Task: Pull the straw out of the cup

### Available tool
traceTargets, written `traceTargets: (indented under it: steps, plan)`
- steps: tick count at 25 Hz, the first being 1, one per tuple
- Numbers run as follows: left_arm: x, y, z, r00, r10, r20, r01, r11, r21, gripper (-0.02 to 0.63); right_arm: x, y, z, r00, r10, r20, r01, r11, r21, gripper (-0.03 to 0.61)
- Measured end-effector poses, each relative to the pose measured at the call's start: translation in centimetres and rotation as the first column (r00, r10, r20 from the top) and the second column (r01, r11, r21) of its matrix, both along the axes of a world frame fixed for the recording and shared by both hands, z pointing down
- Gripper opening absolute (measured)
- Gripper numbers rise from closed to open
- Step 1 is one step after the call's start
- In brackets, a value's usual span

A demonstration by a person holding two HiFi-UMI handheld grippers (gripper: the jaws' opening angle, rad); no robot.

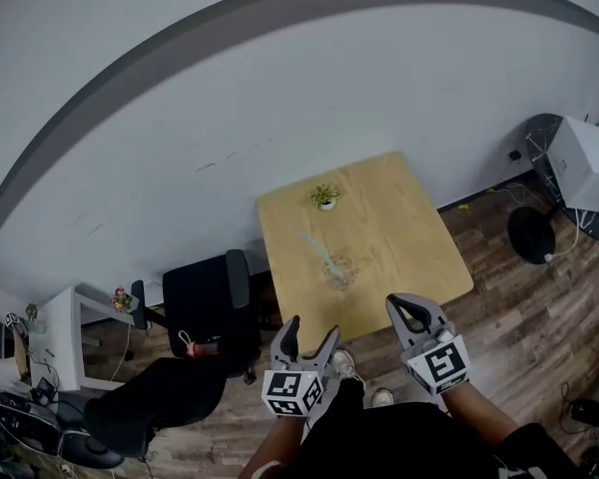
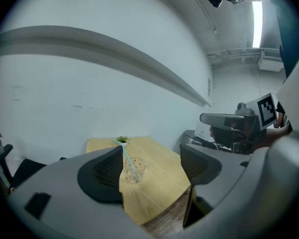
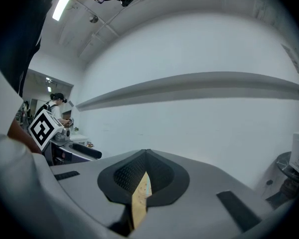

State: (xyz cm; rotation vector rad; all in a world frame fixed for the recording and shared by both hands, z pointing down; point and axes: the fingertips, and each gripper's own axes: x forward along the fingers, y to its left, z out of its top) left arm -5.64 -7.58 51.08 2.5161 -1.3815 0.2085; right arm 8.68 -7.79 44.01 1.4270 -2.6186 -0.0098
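A clear cup point(image 1: 339, 270) stands near the front of a small wooden table point(image 1: 409, 238). A pale blue straw point(image 1: 314, 244) leans out of it to the upper left. My left gripper point(image 1: 311, 332) hovers in front of the table's near edge, open and holding nothing. In the left gripper view the cup point(image 2: 134, 169) and straw point(image 2: 127, 158) show in the wide gap of the left gripper point(image 2: 150, 156), well ahead of it. My right gripper point(image 1: 399, 303) hangs at the table's front right, apart from the cup. The right gripper point(image 3: 147, 154) is shut, with only a sliver of table point(image 3: 138, 200) showing through.
A small potted plant point(image 1: 325, 197) sits at the table's far side. A black office chair point(image 1: 205, 297) stands left of the table and a white desk point(image 1: 65, 337) further left. A white box point(image 1: 589, 163) and cables lie on the wood floor at right. A white wall backs the table.
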Motion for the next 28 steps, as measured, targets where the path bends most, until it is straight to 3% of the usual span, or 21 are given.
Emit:
traceTargets:
  steps: [3, 10, 13, 23, 28]
  plan:
    - [-0.2, -2.4, 0.0, 1.0, 0.008, -0.006, -0.008, 1.0, 0.007, 0.374, -0.6, -2.6, 0.7, 1.0, 0.013, -0.02, -0.014, 0.998, -0.069, 0.018]
    - [-1.0, -8.2, 0.9, 0.998, 0.05, -0.04, -0.051, 0.999, -0.021, 0.371, -2.8, -9.1, 1.0, 0.999, 0.015, -0.032, -0.018, 0.996, -0.089, 0.018]
    - [-1.0, -10.0, 1.2, 0.996, 0.076, -0.04, -0.077, 0.997, -0.024, 0.368, -3.2, -11.1, 1.0, 1.0, 0.024, -0.015, -0.025, 0.999, -0.046, 0.018]
    - [0.0, -14.3, 4.5, 0.981, 0.172, -0.094, -0.181, 0.978, -0.104, 0.362, -5.1, -15.3, 2.0, 0.998, -0.007, -0.064, 0.004, 0.999, -0.047, 0.018]
    - [0.9, -15.8, 6.5, 0.973, 0.227, -0.048, -0.231, 0.967, -0.111, 0.359, -5.4, -16.3, 2.2, 0.996, 0.02, -0.09, -0.028, 0.996, -0.088, 0.018]
